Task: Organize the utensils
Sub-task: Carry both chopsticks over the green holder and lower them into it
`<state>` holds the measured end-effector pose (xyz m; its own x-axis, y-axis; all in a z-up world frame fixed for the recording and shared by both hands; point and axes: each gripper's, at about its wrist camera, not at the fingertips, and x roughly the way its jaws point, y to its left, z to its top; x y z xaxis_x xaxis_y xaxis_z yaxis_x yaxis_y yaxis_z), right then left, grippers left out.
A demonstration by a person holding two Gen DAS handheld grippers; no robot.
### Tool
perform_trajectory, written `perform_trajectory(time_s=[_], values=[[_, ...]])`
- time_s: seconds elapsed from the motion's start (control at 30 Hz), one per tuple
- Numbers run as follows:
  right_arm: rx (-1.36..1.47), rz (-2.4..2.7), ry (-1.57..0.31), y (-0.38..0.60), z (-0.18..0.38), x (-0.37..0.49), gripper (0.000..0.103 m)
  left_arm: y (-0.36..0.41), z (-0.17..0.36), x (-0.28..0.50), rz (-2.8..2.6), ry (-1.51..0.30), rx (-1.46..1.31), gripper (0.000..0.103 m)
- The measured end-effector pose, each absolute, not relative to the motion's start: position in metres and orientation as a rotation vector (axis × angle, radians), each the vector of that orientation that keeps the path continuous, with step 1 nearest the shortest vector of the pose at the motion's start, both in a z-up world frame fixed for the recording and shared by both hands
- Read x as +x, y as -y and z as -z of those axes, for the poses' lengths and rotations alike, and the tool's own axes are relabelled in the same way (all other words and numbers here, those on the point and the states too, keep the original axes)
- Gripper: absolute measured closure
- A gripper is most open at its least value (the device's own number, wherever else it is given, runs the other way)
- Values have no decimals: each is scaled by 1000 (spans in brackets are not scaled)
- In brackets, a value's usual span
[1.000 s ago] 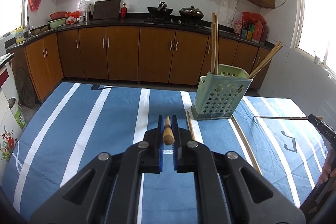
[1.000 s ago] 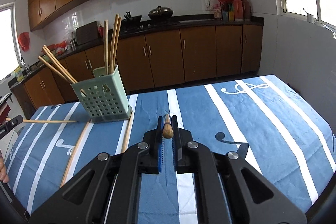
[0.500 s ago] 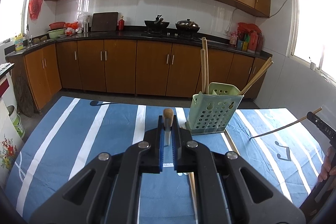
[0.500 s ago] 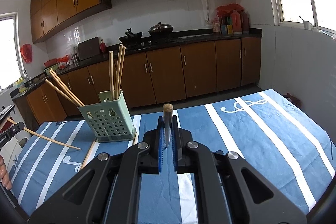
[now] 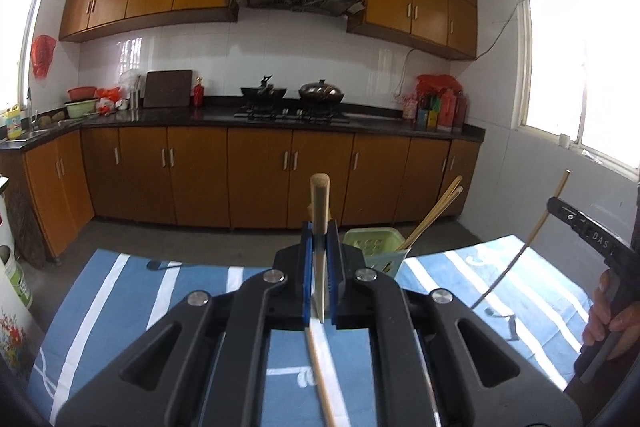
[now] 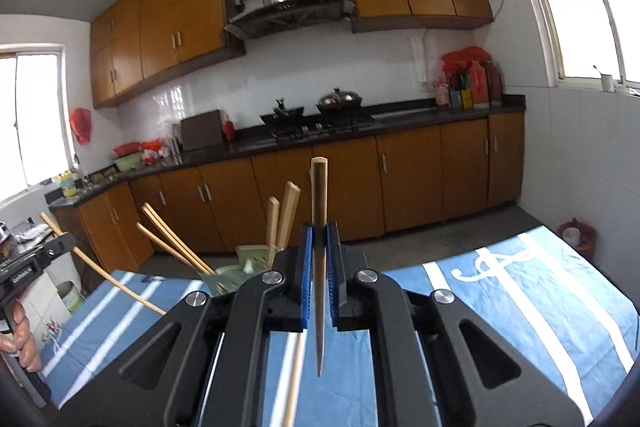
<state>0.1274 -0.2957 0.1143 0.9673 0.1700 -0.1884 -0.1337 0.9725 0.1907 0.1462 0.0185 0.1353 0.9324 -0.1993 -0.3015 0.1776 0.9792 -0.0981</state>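
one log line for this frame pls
left gripper: shut on chopstick | right gripper: shut on chopstick | green holder: on table, four chopsticks inside

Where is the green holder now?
On the striped tablecloth, the green holder sits just right of the left gripper in the left view, chopsticks leaning out of it.

Both grippers are showing matte black linkage arms with triangular cut-outs, fastened by round silver screws, and ending in blue ribbed pads on the left gripper (image 5: 319,267) and the right gripper (image 6: 319,269). White lettering is showing on the black side bar of each, above the bare hand (image 5: 608,311) on its handle.
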Motion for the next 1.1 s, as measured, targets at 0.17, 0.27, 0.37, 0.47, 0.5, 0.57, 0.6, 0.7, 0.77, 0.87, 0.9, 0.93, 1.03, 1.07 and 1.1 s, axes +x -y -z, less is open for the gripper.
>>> perform_trajectory(time_s=[0.17,0.27,0.37,0.47,0.5,0.57,0.6,0.7,0.77,0.87,0.9,0.93,1.03,1.07,1.1], values=[[212,-210,-126,286,-141,128,95,-4,-162,152,235,-271,-95,96],[235,-225,-80,282,-154,134,96,6,-178,160,231,-222,-92,96],[253,-222,-37,278,-163,144,95,13,-189,174,217,-184,-93,96],[271,-220,-7,275,-166,158,95,16,-191,192,198,-178,-99,96],[273,-216,-2,273,-167,164,96,17,-190,199,193,-186,-101,96],[269,-205,4,270,-164,176,95,17,-186,213,187,-207,-109,96],[266,-198,0,267,-162,183,95,18,-182,221,184,-221,-112,96],[271,-203,-32,260,-154,204,95,17,-170,237,181,-253,-116,96],[264,-201,-56,255,-147,218,95,17,-162,244,183,-269,-119,96],[251,-201,-95,248,-134,235,95,17,-152,257,181,-287,-111,96],[247,-200,-108,246,-129,239,95,17,-148,260,181,-293,-108,96],[244,-198,-124,245,-124,244,96,17,-144,263,180,-302,-107,96],[245,-196,-159,242,-114,251,95,17,-137,274,179,-323,-110,96],[249,-195,-171,243,-111,254,95,17,-134,277,179,-331,-111,96],[252,-196,-183,243,-109,256,95,16,-133,279,179,-335,-112,96]])
